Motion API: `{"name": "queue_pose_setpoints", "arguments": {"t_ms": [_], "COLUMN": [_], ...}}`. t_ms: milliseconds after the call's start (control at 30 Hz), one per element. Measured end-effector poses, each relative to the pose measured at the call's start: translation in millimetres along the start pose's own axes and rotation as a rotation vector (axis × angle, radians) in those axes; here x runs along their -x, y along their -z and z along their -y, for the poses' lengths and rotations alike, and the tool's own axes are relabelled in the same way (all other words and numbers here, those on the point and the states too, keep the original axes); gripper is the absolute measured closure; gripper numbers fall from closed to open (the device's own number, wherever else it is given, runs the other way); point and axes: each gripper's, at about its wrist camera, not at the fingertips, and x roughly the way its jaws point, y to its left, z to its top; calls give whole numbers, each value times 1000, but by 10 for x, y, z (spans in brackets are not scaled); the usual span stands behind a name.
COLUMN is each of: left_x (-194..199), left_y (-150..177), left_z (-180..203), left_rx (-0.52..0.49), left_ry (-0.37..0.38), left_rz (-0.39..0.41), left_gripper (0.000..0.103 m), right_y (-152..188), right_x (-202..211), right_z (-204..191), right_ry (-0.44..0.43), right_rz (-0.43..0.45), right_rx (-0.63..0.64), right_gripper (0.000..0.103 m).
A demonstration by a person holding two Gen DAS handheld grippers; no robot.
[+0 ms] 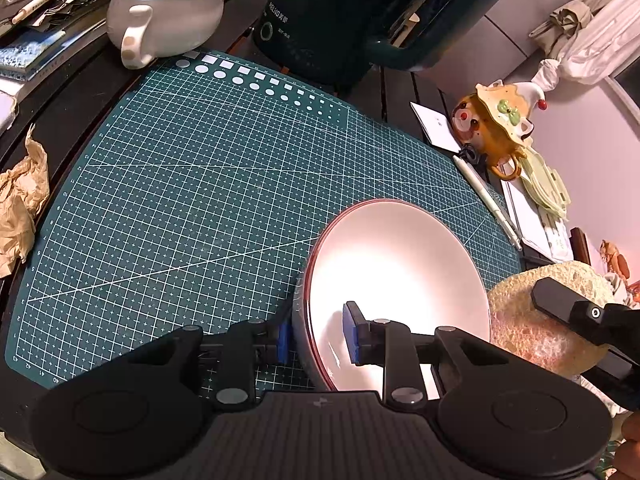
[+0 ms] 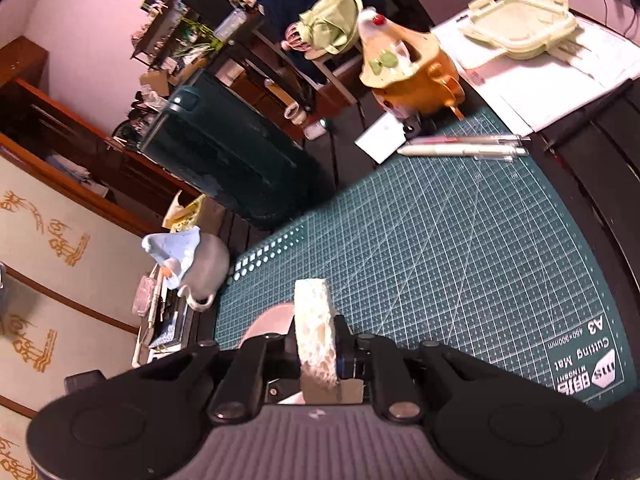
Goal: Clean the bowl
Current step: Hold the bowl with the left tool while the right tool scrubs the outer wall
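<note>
Bowl (image 1: pixel 396 280), glazed, stiff, likely slippery and breakable, sits on mat (image 1: pixel 200 200), left gripper (image 1: pixel 320 340) pinching its near rim, right gripper (image 2: pixel 316 356) clamping sponge (image 2: pixel 314 320) beside it.

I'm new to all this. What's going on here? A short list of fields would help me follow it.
surface: green cutting mat
bowl: white inside, tilted, near wall pinched by left gripper
sponge: held edge-on in right gripper, beside the bowl's rim, not inside it
nearby: grey mug with blue lid, orange mug, pens
stage: wiping looks not yet begun
</note>
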Motion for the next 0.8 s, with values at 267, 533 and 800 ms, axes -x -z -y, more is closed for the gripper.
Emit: {"name": "queue_pose_setpoints", "arguments": {"t_ms": [267, 533, 800], "left_x": [28, 25, 9], "left_y": [6, 22, 4], "left_z": [-45, -49, 11], "left_rx": [5, 1, -3], "left_ry": [5, 2, -3], "left_rz": [-1, 0, 0], "left_gripper": [77, 77, 77], "right_y": [-34, -26, -23], "right_x": [105, 55, 31], "right_z": [-28, 5, 35], "right_ry": [-25, -20, -16], "right_rz": [35, 5, -10], "right_rx": [-6, -22, -43], "right_gripper": [90, 90, 90]}}
